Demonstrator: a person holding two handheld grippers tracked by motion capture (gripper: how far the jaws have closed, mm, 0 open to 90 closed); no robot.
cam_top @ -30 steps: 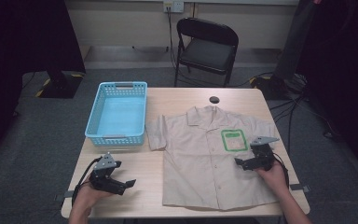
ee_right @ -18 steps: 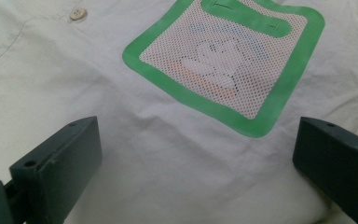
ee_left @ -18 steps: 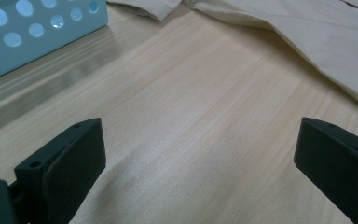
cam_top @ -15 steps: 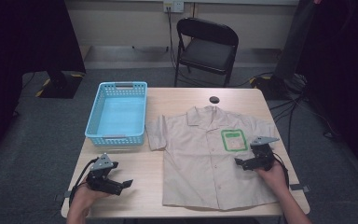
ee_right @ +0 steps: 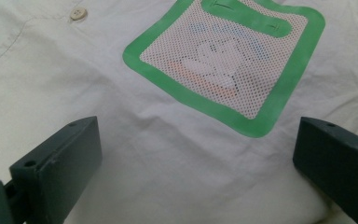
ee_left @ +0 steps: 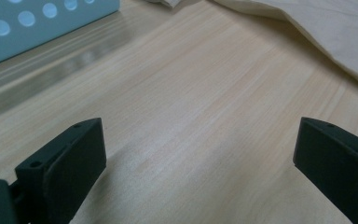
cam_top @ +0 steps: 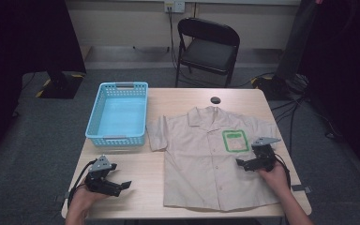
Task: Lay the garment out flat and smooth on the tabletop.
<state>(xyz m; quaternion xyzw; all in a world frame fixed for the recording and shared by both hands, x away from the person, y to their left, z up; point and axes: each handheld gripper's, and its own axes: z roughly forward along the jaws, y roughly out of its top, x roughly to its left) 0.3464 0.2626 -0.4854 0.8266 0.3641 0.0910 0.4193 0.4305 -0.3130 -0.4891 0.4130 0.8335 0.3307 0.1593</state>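
High view: beige shirt (cam_top: pixel 211 157) lies flat, front up, on the right half of the tabletop (cam_top: pixel 145 187), collar toward the far edge; blue basket (cam_top: pixel 119 115) just beside its left sleeve. Left tool (cam_top: pixel 122 186) sits low over bare wood near the front left corner, jaws pointing right toward the shirt hem, left hand (cam_top: pixel 82 201) behind it, forearm cut off by the bottom edge. Right tool (cam_top: pixel 240 163) hovers over the shirt's right side, just below the green chest pocket (cam_top: pixel 235 140), jaws pointing left. Against the frames before, the left tool has edged slightly nearer the front edge; the right one holds its place; shirt unmoved. Left gripper view: jaws spread wide, released, nothing between them but wood; basket wall (ee_left: pixel 37 23) upper left, shirt edge (ee_left: pixel 326 37) upper right, both cropped. Right gripper view: jaws spread wide, released, over cloth; green-bordered mesh pocket (ee_right: pixel 228 60) ahead, its printing blurred; two buttons (ee_right: pixel 78 13) at left.
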